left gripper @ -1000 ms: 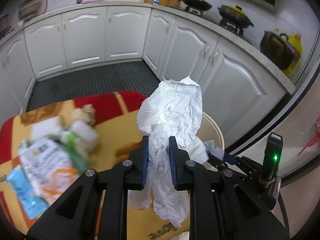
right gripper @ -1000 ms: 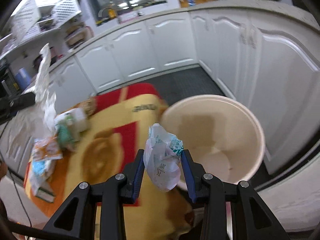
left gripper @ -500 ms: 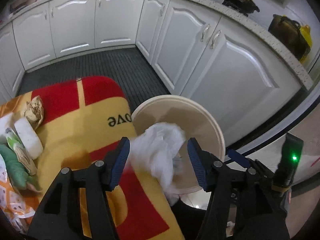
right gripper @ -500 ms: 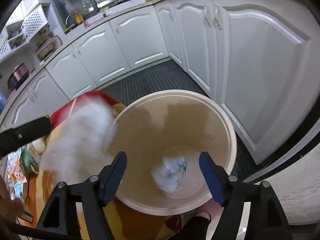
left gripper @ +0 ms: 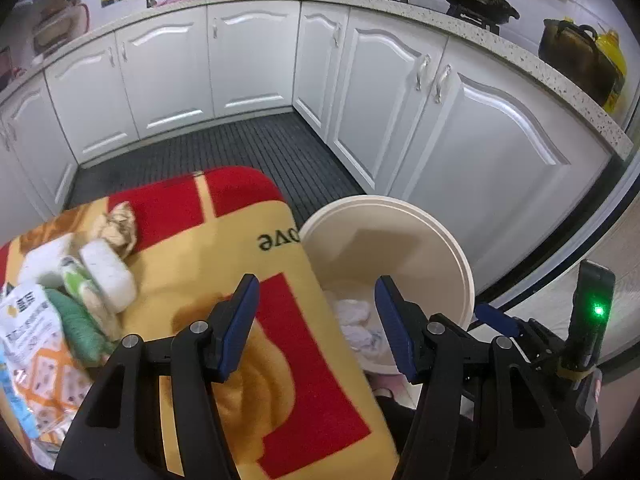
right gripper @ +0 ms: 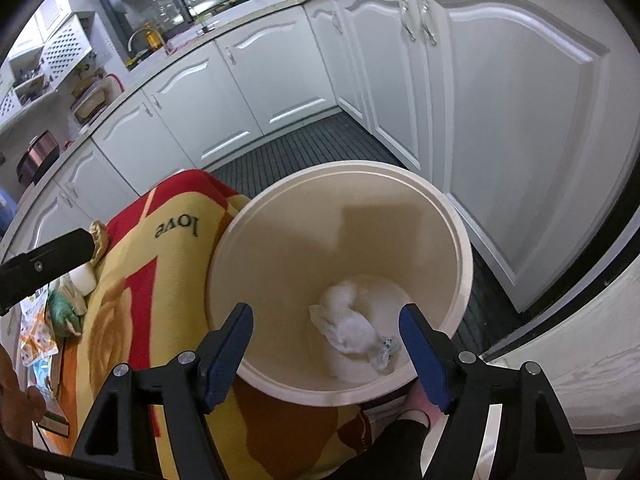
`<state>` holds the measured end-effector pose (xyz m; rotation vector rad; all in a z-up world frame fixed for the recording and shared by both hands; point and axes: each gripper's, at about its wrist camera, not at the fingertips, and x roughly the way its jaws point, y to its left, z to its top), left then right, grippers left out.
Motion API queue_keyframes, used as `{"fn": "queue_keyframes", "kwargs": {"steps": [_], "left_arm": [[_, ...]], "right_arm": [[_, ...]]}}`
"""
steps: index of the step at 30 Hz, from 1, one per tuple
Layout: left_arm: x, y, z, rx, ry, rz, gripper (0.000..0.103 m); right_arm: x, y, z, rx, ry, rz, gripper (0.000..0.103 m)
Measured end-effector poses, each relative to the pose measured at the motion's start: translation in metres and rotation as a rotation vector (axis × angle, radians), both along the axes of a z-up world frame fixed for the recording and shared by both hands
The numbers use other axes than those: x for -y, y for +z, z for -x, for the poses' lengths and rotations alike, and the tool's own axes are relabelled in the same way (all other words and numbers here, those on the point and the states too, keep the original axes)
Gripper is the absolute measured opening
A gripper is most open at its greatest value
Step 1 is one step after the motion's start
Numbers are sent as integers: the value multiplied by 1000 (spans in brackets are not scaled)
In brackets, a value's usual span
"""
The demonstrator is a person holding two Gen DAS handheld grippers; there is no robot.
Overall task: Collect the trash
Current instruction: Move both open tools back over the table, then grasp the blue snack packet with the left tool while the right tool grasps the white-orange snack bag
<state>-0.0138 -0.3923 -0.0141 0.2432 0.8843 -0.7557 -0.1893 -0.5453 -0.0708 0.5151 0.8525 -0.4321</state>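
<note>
A cream round bin stands on the floor against the right edge of the table. At its bottom lie the white crumpled tissue and a small blue-printed wrapper; the tissue also shows in the left wrist view. My left gripper hangs open over the table edge and the bin's left rim, with nothing between its fingers. My right gripper is open above the bin, its jaws empty and standing to either side of the dropped trash.
A red and yellow blanket covers the table. At its left lie a brown paper wad, a white block, a green piece and a printed packet. White cabinets stand behind the bin. A person's foot is beside it.
Both grippers opened and let go: the white tissue fell from the left and the small wrapper from the right, into the bin. Both hands moved toward the bin and lower.
</note>
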Motion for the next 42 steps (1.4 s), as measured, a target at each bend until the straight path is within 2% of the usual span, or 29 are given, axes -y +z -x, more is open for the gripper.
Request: {"fn": "queue_keyframes", "kwargs": {"steps": [10, 17, 23, 30, 37, 42], "left_arm": [[-43, 15, 6, 65, 62, -5, 59], [-85, 25, 1, 59, 105, -6, 59], [-136, 34, -10, 47, 171, -1, 59], [-213, 38, -31, 35, 292, -10, 59], [-284, 25, -50, 4, 418, -32, 59], [-330, 9, -60, -59, 501, -5, 59]], "right_arm": [[-37, 21, -9, 17, 67, 44, 74], [-68, 38, -20, 46, 133, 52, 79], [-97, 42, -35, 53, 205, 41, 79], [-133, 45, -55, 50, 291, 28, 79], [-166, 48, -77, 54, 373, 10, 79], [-185, 51, -96, 63, 432, -33, 79]]}}
